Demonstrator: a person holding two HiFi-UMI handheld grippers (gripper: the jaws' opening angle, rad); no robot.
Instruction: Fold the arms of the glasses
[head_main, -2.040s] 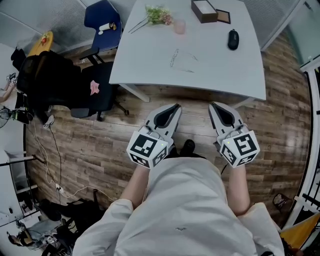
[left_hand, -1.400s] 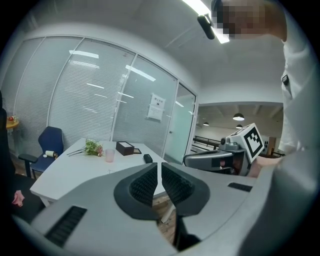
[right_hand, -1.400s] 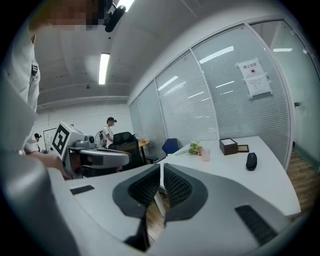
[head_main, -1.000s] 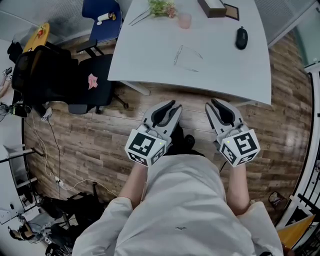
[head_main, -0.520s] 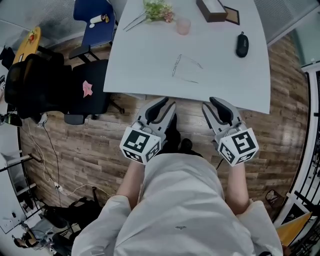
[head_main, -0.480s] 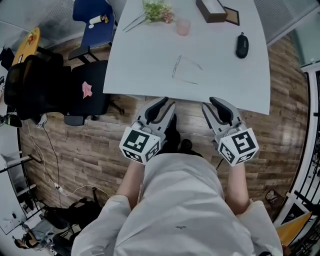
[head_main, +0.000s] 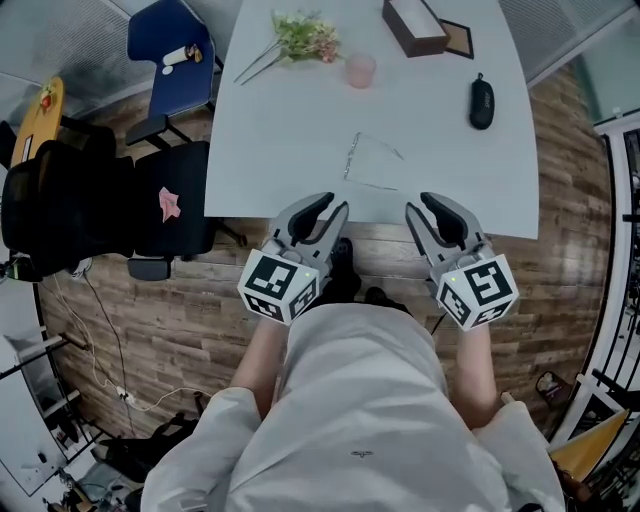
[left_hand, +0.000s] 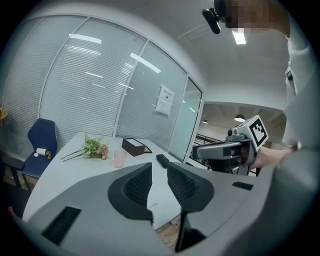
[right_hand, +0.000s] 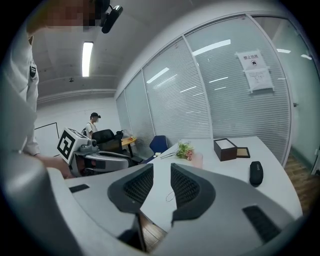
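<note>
Head view: we record the worktop (head_main: 290, 150) from above. The glasses (head_main: 372, 160) lie on it with arms spread, near its front edge. Farther back lie a flower sprig (head_main: 303, 35), a pink cup (head_main: 361, 70), a dark box (head_main: 413, 25) and a black case (head_main: 481, 102). Only this view shows the black office chair (head_main: 95, 205) beside the worktop's left edge and the wood floor (head_main: 150, 300).

The right gripper view alone shows a second person (right_hand: 92, 121) standing far back. It also shows the glasses as a thin wire loop, seen through the gap between the jaws.

Left hand-held gripper (head_main: 328, 206): jaws apart, nothing between them. Right hand-held gripper (head_main: 424, 206): jaws apart, having just been opening, nothing between them.

Against the frame two seconds ago: both sets of tips then stood over the floor, well short of the worktop. They now reach its front edge, and the glasses sit nearer to them.

The glasses lie ahead of both hand-held grippers and touch neither. Seen from above, they are between the lines along which the two point.
</note>
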